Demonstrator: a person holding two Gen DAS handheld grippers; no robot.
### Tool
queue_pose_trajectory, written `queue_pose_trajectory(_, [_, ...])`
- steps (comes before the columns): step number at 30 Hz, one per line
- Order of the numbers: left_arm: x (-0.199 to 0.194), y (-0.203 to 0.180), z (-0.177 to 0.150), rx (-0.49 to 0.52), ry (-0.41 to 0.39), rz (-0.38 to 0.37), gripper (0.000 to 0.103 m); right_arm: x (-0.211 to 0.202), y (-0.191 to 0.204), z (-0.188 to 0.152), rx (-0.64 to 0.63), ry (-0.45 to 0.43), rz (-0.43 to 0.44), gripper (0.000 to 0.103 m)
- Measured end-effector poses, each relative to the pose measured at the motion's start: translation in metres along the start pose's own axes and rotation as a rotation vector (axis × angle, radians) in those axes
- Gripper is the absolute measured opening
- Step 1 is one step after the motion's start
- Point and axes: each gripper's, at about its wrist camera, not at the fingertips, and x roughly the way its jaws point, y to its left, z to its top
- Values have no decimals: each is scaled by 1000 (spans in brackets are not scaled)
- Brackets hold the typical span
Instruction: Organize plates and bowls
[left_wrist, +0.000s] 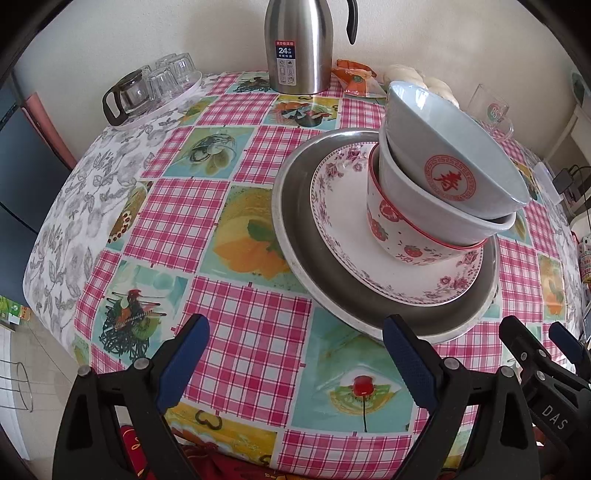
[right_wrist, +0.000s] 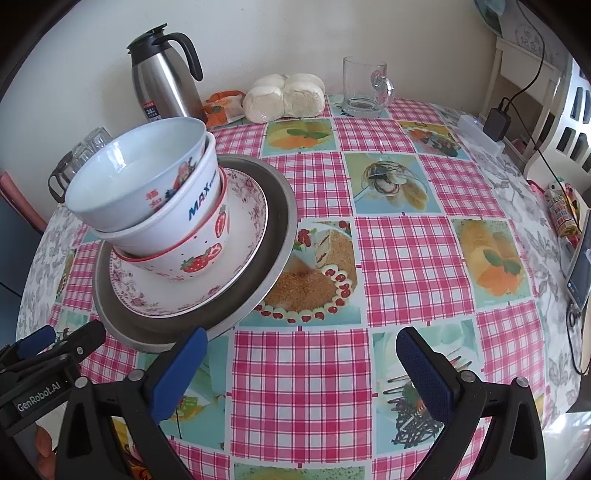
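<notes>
I see both grippers, L (left_wrist: 295, 354) & R (right_wrist: 301, 363), jaws apart, holding nothing; bowls (left_wrist: 443, 177) stacked, maybe three, tilted, on plate (left_wrist: 343, 221) in tray (left_wrist: 295, 206).

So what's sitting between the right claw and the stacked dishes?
Nothing but bare checked tablecloth; the right claw is open, just short of the metal tray rim, per the right wrist view.

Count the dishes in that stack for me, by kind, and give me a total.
Bowls: 3, nested: top bowl, MAX bowl, strawberry bowl.
Floral plates: 1, floral plate, under the bowls.
Metal plates: 1, metal plate, at the bottom.
Total: 5.
</notes>
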Motion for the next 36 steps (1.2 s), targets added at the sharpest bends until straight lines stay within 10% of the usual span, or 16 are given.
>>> queue_pose_trajectory(36, [-3, 4, 2, -14, -19, -5, 95, 3, 2, 0, -10, 10, -2, 103])
